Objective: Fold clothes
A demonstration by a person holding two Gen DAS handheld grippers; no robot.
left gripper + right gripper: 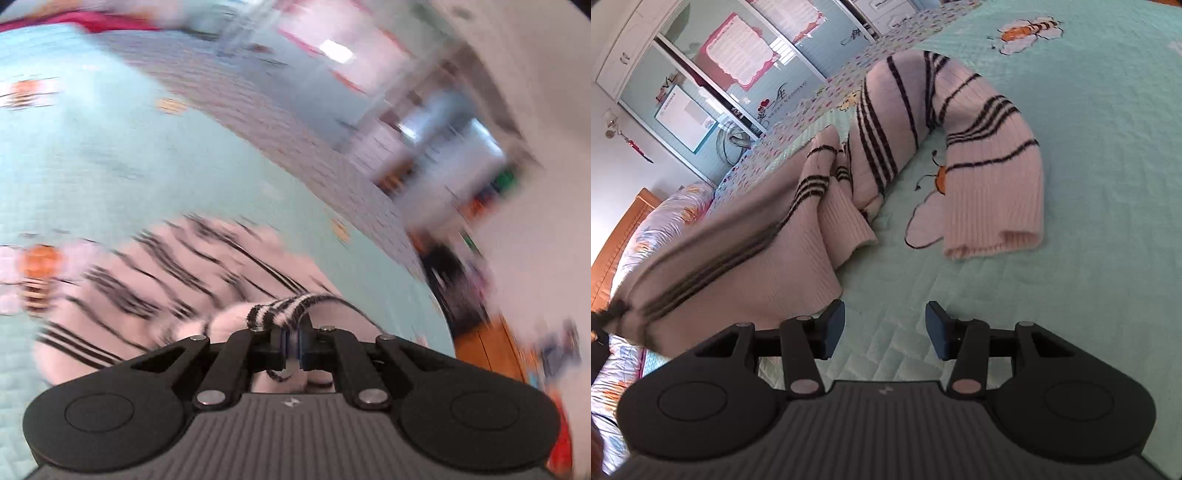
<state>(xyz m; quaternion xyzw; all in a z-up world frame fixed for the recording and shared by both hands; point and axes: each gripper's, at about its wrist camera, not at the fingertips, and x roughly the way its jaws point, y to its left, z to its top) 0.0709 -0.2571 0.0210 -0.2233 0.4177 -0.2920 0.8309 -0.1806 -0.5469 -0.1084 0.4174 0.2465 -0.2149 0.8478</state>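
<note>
A pale pink knit sweater with black stripes lies crumpled on the mint quilted bedspread. One sleeve curves to the right and ends in a ribbed cuff. In the left wrist view, which is blurred, my left gripper is shut on a striped edge of the sweater, and the cloth trails away over the bed. At the left edge of the right wrist view that part of the sweater is stretched up off the bed. My right gripper stands open just above the bedspread, beside the sweater's hem, with nothing between its fingers.
The bedspread carries bee and flower prints and a dotted border. Floral pillows and a wooden headboard lie to the left. A mirrored wardrobe with pink posters stands beyond the bed.
</note>
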